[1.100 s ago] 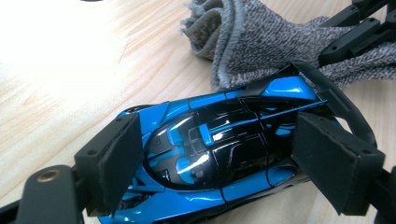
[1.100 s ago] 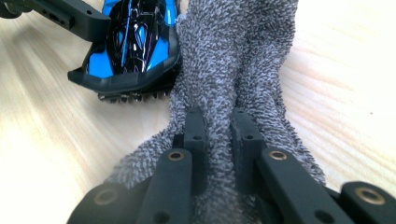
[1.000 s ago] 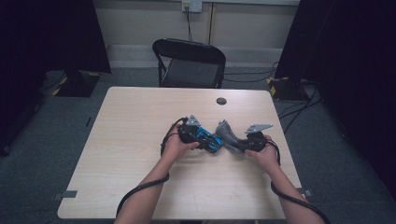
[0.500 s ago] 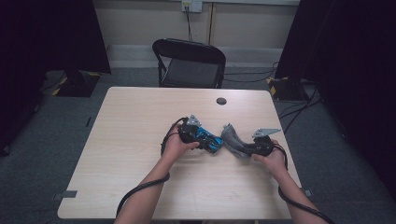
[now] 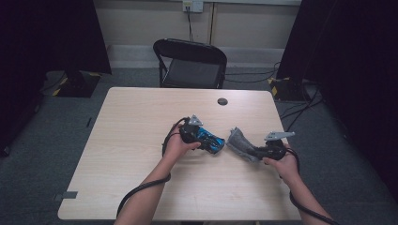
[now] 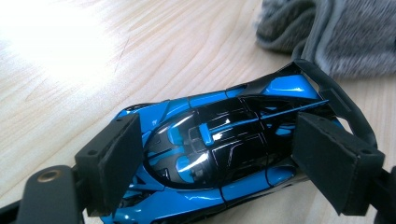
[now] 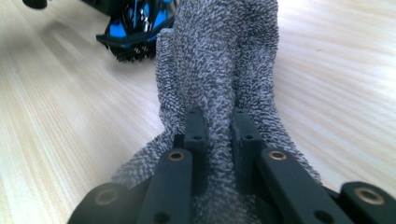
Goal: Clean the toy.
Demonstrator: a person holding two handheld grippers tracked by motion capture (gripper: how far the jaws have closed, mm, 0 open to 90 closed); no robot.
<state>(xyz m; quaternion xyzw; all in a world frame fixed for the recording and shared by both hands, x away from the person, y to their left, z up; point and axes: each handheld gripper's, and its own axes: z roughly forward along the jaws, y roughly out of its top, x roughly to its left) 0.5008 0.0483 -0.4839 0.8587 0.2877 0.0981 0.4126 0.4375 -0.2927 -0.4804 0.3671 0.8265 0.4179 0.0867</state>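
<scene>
A blue and black toy car (image 5: 215, 143) lies on the wooden table (image 5: 131, 122) near its middle. My left gripper (image 5: 205, 138) is shut on it. In the left gripper view the two black pads (image 6: 114, 161) press on the car's (image 6: 219, 98) sides, with my left gripper (image 6: 222, 137) over its roof. A grey fluffy cloth (image 5: 237, 139) hangs just right of the car, a small gap apart. My right gripper (image 5: 252, 151) is shut on it. In the right gripper view the jaws of my right gripper (image 7: 218, 119) pinch a fold of the cloth (image 7: 219, 51), and the car's tail (image 7: 133, 28) lies beyond.
A small black round disc (image 5: 222, 101) lies on the table toward its far edge. A black folding chair (image 5: 190, 63) stands behind the table. Cables run over the grey floor at the right (image 5: 300, 112).
My right gripper has drawn the grey cloth to the right, away from the car. The left gripper and the car have stayed in place.
</scene>
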